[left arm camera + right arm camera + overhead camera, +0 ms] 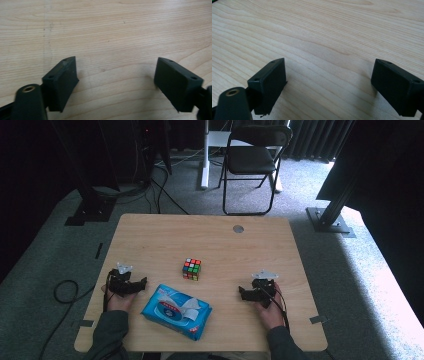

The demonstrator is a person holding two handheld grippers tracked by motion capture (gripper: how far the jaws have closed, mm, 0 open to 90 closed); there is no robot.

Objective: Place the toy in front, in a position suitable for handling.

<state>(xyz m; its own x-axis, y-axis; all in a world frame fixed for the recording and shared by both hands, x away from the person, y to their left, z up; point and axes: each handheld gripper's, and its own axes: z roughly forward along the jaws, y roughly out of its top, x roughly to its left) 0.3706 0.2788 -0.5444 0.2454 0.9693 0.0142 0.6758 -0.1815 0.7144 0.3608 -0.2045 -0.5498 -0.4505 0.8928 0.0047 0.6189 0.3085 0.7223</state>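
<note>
High view: wipes pack [176,311] flap raised, beside cube [191,269].

R gripper [328,87] jaws wide apart, over bare table [332,32].

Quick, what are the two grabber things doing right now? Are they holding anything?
Left gripper: jaws open, holding nothing, just bare table between them.
Right gripper: jaws open, holding nothing, over bare table too.
</note>
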